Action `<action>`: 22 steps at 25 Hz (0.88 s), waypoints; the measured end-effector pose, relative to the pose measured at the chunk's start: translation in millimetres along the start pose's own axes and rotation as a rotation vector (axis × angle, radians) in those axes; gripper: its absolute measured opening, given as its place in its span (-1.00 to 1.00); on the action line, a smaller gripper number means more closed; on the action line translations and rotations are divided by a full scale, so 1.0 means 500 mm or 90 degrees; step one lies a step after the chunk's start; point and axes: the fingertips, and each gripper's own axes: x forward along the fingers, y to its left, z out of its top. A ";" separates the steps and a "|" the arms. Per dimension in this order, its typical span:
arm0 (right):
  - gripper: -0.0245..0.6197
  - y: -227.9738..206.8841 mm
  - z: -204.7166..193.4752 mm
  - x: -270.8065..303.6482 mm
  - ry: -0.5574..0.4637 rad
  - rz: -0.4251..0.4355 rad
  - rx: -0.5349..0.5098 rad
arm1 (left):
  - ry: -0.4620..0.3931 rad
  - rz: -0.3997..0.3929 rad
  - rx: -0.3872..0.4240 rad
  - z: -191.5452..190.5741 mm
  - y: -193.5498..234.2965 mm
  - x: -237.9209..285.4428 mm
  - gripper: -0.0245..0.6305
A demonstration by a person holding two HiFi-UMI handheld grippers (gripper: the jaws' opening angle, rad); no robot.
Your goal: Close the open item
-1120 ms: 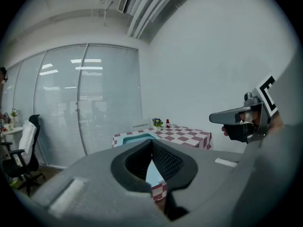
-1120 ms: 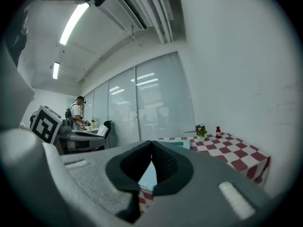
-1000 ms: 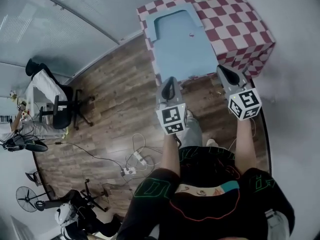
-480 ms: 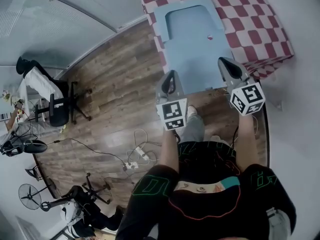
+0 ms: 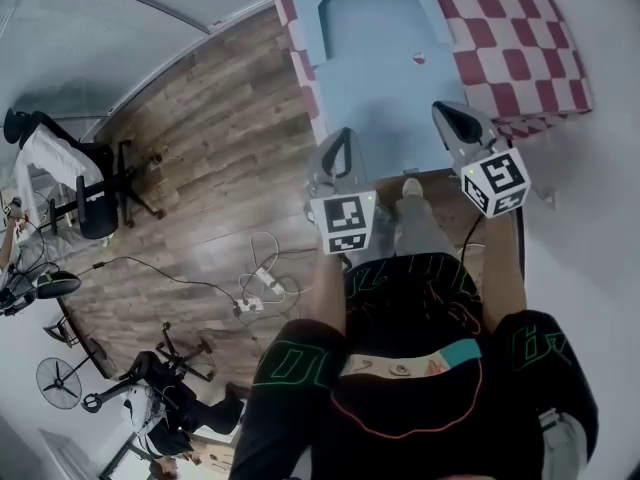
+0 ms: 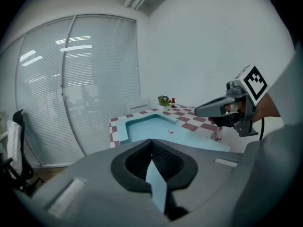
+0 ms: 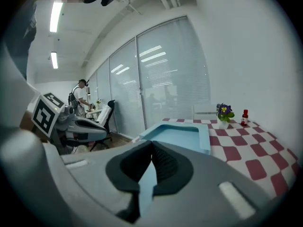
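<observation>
A table under a red-and-white checked cloth (image 5: 520,38) stands ahead of me. On it lies a big light-blue flat piece (image 5: 385,68) with a sunken panel at its far end, and its near end overhangs the table's front edge. A small pink-and-white object (image 5: 418,59) rests on it. My left gripper (image 5: 344,138) and right gripper (image 5: 446,114) are held in the air just short of the table's near edge, both shut and empty. In the left gripper view the blue piece (image 6: 156,126) lies beyond the shut jaws. I cannot make out which item is open.
A flower pot (image 7: 223,111) and a small red bottle (image 7: 245,116) stand at the table's far end. An office chair (image 5: 95,208), a power strip with cables (image 5: 262,283) and a fan (image 5: 55,383) are on the wooden floor to the left. A glass wall with blinds runs behind.
The person has stepped closer to the table, so it now sits higher and nearer in the head view. Both grippers stayed shut and kept their spacing.
</observation>
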 end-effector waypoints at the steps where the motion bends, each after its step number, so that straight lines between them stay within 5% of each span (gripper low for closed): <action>1: -0.91 -0.004 -0.012 0.001 0.016 0.008 -0.013 | 0.009 -0.012 0.005 -0.006 -0.016 0.005 -0.90; 9: -0.91 -0.001 -0.120 -0.015 0.131 0.081 -0.140 | 0.120 -0.113 0.139 -0.101 -0.139 0.026 -0.90; 16: -0.90 0.051 -0.207 -0.049 0.195 0.175 -0.198 | 0.187 -0.179 0.193 -0.166 -0.187 0.006 -0.86; 18: -0.59 0.060 -0.234 -0.056 0.226 0.196 -0.219 | 0.199 -0.201 0.224 -0.182 -0.199 0.002 -0.79; 22: -0.52 0.079 -0.277 -0.068 0.279 0.231 -0.298 | 0.227 -0.248 0.292 -0.216 -0.224 -0.009 -0.52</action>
